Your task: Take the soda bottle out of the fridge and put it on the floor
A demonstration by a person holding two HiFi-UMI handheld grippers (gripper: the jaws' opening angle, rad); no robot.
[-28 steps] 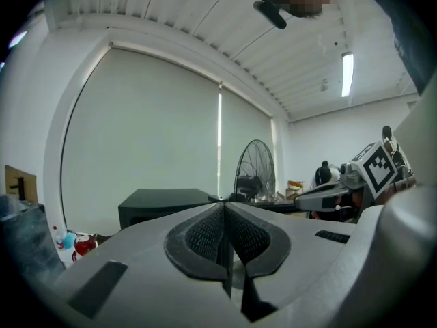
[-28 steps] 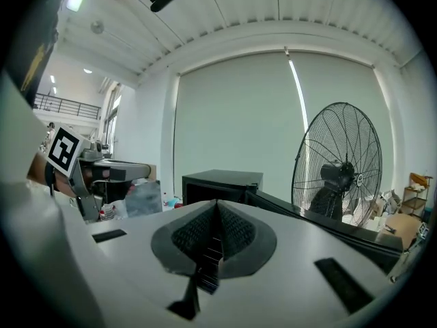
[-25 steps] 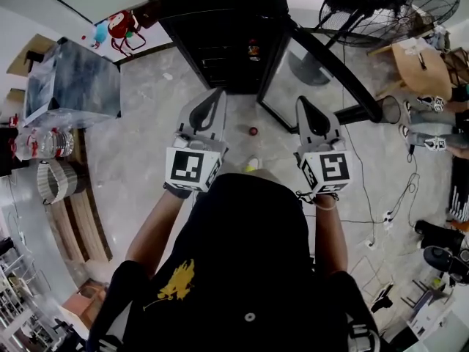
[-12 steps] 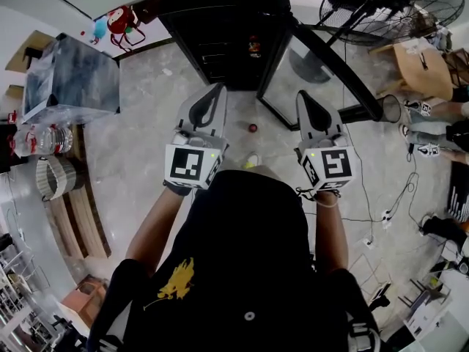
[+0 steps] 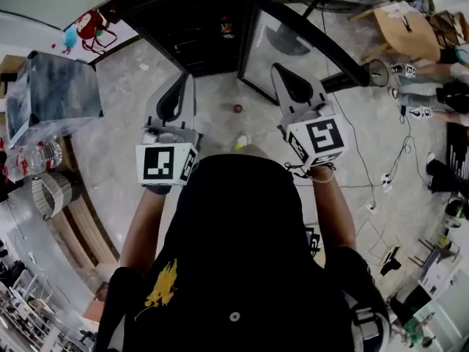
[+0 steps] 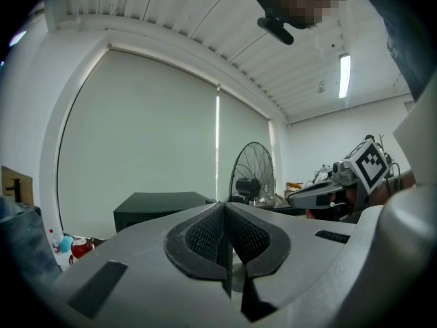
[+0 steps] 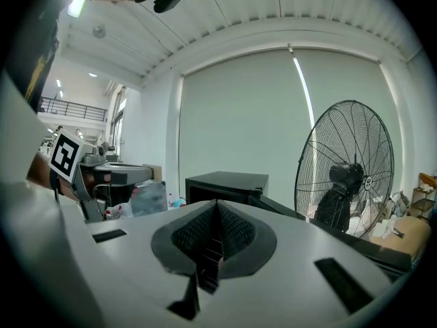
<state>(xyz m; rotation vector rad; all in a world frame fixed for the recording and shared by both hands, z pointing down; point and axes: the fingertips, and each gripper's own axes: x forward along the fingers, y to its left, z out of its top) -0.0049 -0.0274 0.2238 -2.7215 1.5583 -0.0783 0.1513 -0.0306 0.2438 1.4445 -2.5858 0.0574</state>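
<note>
Left gripper (image 5: 183,86): jaws clenched together, nothing between. Right gripper (image 5: 281,75): same, pads meeting, empty. Both held out side by side, apart, tips toward black fridge (image 5: 183,28). Fridge door (image 5: 293,46) swung open to right. Soda bottle (image 5: 228,28) inside fridge on shelf, well ahead of both grippers; too small for detail. Small red object (image 5: 237,108) on floor (image 5: 212,130) between the grippers. Standing fan (image 7: 345,176) beyond door.

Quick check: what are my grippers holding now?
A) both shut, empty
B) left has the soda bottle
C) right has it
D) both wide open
A: the left gripper and right gripper each show jaws closed together with nothing between.
</note>
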